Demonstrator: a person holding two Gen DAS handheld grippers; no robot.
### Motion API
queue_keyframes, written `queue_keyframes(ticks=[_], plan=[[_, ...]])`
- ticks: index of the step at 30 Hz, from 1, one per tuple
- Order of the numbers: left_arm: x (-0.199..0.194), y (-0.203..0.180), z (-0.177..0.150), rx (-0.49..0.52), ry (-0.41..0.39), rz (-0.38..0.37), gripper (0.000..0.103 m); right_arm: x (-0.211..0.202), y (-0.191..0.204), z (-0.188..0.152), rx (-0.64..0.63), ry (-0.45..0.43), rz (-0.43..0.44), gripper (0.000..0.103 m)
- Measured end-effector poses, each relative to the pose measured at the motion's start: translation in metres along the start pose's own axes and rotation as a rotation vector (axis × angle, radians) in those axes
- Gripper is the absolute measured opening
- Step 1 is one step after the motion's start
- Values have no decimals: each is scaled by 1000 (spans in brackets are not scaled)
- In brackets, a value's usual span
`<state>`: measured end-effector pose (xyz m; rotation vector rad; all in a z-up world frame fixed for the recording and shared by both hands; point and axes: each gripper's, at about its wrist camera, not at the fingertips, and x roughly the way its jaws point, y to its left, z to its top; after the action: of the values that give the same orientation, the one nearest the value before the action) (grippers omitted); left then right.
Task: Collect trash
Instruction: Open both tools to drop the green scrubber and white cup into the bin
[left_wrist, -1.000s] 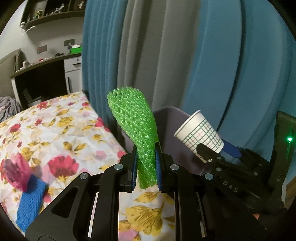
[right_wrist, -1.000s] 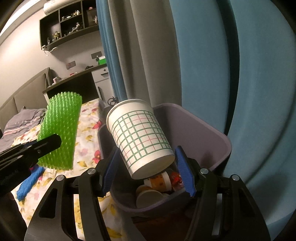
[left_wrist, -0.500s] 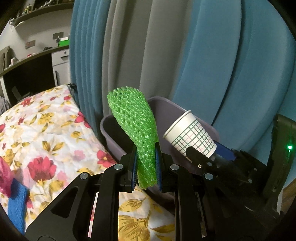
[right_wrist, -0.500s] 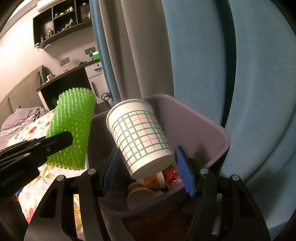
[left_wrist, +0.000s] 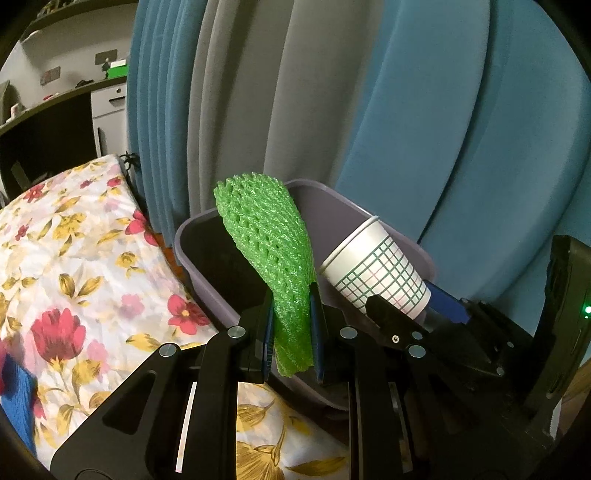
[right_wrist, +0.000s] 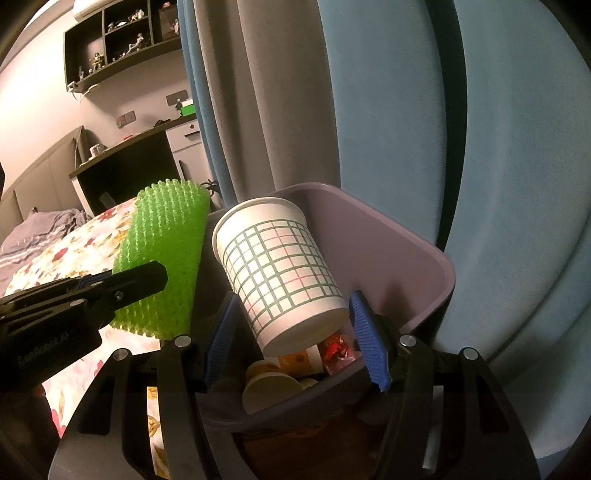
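Observation:
My left gripper (left_wrist: 291, 328) is shut on a green foam net sleeve (left_wrist: 269, 251) and holds it over the near rim of a purple trash bin (left_wrist: 369, 218). My right gripper (right_wrist: 295, 336) is shut on a white paper cup with a green grid print (right_wrist: 277, 266), tilted over the bin (right_wrist: 413, 251). The cup (left_wrist: 373, 266) and the sleeve (right_wrist: 162, 258) each show in the other wrist view. Inside the bin lie several cups and a red wrapper (right_wrist: 336, 347).
A bed with a floral sheet (left_wrist: 74, 266) lies left of the bin. Blue and grey curtains (left_wrist: 406, 110) hang right behind the bin. A blue foam net (left_wrist: 18, 406) lies on the bed at far left. A dark desk and shelves (right_wrist: 129, 158) stand at the back.
Both grippers have moved forward toward the bin with their loads. The sleeve and the cup now sit over the bin's opening, and more of the bin's inside shows.

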<state>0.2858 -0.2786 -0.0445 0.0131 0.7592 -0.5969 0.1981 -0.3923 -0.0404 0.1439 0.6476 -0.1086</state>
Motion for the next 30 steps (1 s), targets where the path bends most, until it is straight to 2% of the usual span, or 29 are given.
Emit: queue_keyframes(ticks=[12, 15, 16, 19, 21, 23, 24, 27, 30], plan=[[13, 2, 2, -27, 34, -29, 18, 5, -3, -2, 1, 9, -6, 61], [15, 4, 2, -31, 36, -39, 26, 5, -2, -2, -2, 9, -11, 61], [15, 4, 2, -31, 34, -42, 32, 5, -2, -2, -1, 8, -12, 61], [10, 5, 2, -32, 9, -41, 59, 7, -3, -2, -2, 8, -16, 61], [5, 7, 2, -40, -18, -44, 67, 9, -3, -2, -5, 14, -15, 61], [0, 10, 2, -49, -32, -37, 80, 10, -2, -3, -7, 17, -14, 61], [-3, 12, 2, -56, -44, -28, 81, 10, -1, -3, -7, 15, -11, 61], [-15, 17, 1, -71, -71, -4, 86, 7, -1, -3, 3, 9, -1, 71], [-30, 21, -3, -60, -106, 46, 92, 0, -2, -2, 9, -13, 4, 73]])
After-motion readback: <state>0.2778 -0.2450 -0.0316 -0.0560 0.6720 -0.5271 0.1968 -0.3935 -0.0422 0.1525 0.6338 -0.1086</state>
